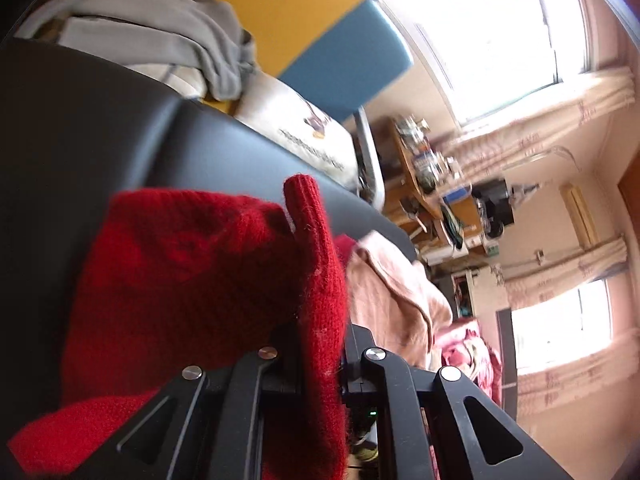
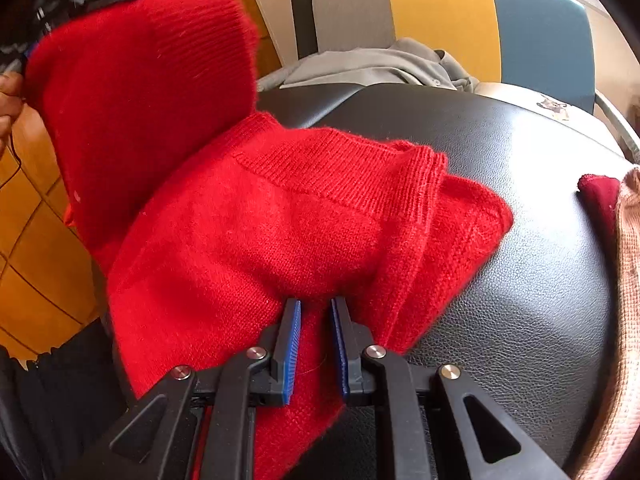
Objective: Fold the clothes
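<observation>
A bright red knit sweater [image 2: 256,220] lies bunched on a black leather seat [image 2: 520,280]. My right gripper [image 2: 316,320] is shut on a fold of the sweater at its near edge, and red knit fills the gap between the blue pads [image 2: 294,344]. One part of the sweater rises up at the upper left, held by a blurred dark gripper near a hand [image 2: 8,92]. In the left wrist view my left gripper [image 1: 320,340] is shut on the red sweater [image 1: 192,264], whose fabric drapes over and hides the fingertips.
A grey garment [image 2: 384,64] lies behind the black seat [image 1: 120,128]. A beige garment [image 1: 392,288] and a dark red one [image 2: 600,196] sit at the seat's right edge. A yellow and blue chair back [image 2: 440,20] stands beyond. There is wooden floor [image 2: 36,280] to the left.
</observation>
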The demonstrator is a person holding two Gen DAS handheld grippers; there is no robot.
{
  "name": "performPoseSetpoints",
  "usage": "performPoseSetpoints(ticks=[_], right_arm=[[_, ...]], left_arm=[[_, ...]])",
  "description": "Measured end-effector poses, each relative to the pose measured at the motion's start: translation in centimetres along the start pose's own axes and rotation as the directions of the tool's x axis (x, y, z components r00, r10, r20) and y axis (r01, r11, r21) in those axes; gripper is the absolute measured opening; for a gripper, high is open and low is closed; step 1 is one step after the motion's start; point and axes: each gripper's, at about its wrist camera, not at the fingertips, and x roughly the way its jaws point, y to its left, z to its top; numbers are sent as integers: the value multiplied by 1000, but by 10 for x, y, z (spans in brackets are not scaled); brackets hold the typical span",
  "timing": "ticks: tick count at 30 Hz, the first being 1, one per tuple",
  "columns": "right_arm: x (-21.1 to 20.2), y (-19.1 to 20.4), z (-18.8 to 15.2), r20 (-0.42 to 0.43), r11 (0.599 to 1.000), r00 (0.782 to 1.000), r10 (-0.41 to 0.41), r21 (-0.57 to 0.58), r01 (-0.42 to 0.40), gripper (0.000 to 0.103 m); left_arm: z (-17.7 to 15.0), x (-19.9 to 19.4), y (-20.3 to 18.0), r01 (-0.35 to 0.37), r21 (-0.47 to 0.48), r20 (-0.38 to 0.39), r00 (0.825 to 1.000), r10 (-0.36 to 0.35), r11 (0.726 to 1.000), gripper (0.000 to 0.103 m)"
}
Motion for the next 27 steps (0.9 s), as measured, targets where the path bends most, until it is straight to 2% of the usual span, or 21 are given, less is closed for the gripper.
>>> performPoseSetpoints(ticks=[2,5,11,16,19,22,24,27], right_arm=[[-1,-3,-3,9,1000,1000,15,8,-15,15],[-4,-7,-6,29,998,998,50,33,-51,15],[-6,-15,-8,50,992,994,99,74,-102,15],[-7,-20,-11,67,986,990,126,98,-132,15],[-9,-22,-13,80,982,987,138,116,-147,15],[-14,-28,-18,114,971,981,157,165,-175,15],[-24,-27,-24,133,972,982,137,173,-160,17],[-41,-23,-36,147,977,983,109,167,-134,20]], left_arm=[[-4,24,-10,-9,6,-33,999,10,1000,11],[-10,61,-13,-27,-37,-85,996,23,999,11],[-22,115,-14,-96,-60,-133,987,87,994,11],[-30,149,4,-168,-112,-208,968,143,979,13],[-33,150,7,-179,-146,-238,961,141,973,15],[-29,138,-6,-177,-116,-250,957,144,977,23],[-26,126,-18,-131,-102,-262,960,100,986,39],[-22,102,-39,-27,-77,-271,963,6,997,47]])
